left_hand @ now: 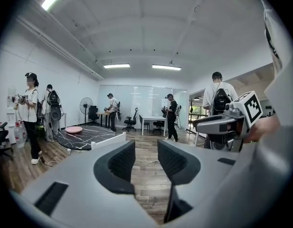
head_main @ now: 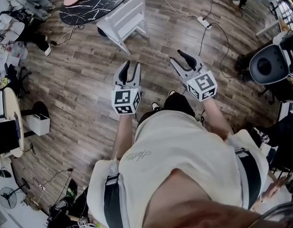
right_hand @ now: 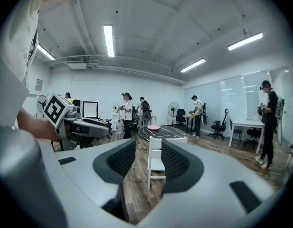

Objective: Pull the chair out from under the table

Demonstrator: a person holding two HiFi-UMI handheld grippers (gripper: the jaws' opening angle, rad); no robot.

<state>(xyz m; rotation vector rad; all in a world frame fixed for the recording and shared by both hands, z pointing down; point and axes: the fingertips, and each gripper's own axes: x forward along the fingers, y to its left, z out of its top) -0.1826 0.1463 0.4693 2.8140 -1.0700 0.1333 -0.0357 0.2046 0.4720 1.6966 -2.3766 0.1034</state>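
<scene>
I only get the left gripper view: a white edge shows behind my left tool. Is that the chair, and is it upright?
Observer: Yes. The right gripper view shows the whole white chair standing upright.
Operator: Is it out from under the table?
Observer: Head view shows its seat uncovered, beside the black table edge.
Operator: Is the right tool holding anything?
Observer: No, the right tool is open with nothing between its pads; the chair is far ahead.
</scene>
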